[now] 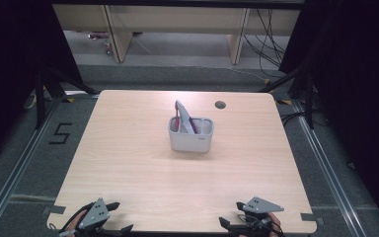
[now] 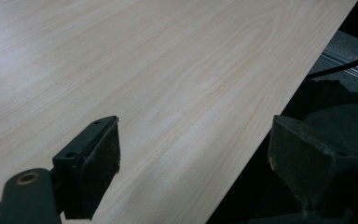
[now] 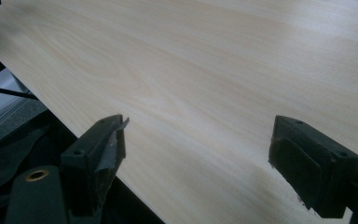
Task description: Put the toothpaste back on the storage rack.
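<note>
A light grey two-compartment holder [image 1: 191,135] stands in the middle of the wooden table [image 1: 128,168]. A grey and pink flat item [image 1: 183,117] leans upright in its left compartment, and what it is I cannot tell. My left gripper [image 1: 120,216] rests at the table's near left edge, far from the holder. In the left gripper view it [image 2: 196,158] is open, with bare wood and the table edge between its jaws. My right gripper [image 1: 231,212] sits at the near right edge. It [image 3: 198,154] is open over bare wood in the right gripper view.
A round dark cable hole [image 1: 220,104] lies in the tabletop behind and right of the holder. Black curtains hang on both sides. Wooden furniture legs and cables [image 1: 266,39] stand on the floor beyond the far edge. A floor mark "5" [image 1: 60,133] is at the left.
</note>
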A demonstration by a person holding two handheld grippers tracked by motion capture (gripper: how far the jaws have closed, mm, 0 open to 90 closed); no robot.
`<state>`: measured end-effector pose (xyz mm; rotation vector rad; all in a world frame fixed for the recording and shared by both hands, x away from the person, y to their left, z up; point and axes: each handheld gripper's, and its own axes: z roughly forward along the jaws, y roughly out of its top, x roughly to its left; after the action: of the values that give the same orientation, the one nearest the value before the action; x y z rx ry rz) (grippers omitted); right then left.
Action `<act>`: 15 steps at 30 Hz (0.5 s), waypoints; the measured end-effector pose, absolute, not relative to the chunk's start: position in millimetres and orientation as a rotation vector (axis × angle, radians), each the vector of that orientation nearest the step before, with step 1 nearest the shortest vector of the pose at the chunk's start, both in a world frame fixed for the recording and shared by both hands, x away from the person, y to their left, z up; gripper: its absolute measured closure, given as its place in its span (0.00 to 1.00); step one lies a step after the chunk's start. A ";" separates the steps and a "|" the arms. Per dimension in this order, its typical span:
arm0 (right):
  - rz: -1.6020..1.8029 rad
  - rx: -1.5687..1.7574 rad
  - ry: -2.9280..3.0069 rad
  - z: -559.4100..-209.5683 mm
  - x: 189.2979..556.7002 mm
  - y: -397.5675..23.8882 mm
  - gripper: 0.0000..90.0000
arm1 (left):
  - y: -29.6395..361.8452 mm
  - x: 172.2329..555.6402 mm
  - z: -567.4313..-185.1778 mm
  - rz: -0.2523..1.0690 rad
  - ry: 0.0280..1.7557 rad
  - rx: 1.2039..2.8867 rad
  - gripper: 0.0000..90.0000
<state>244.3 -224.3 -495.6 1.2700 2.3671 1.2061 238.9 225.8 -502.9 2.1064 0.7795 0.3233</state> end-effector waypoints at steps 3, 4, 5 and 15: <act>1.186 1.277 2.372 -495.9 241.0 -225.5 0.21 | 225.9 238.8 -502.7 0.335 0.775 2.103 0.18; 1.185 1.277 2.365 -495.7 239.7 -226.1 0.21 | 226.4 238.9 -502.2 0.334 0.776 2.111 0.18; 1.187 1.253 2.359 -496.2 239.5 -227.3 0.21 | 226.1 239.0 -502.8 0.336 0.774 2.106 0.18; 1.181 1.368 2.327 -495.3 230.2 -233.6 0.21 | 225.8 238.8 -502.8 0.336 0.770 2.112 0.18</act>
<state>230.2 -233.6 -495.3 1.3681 2.3273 1.1811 238.8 225.8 -502.8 2.1125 0.7697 0.3361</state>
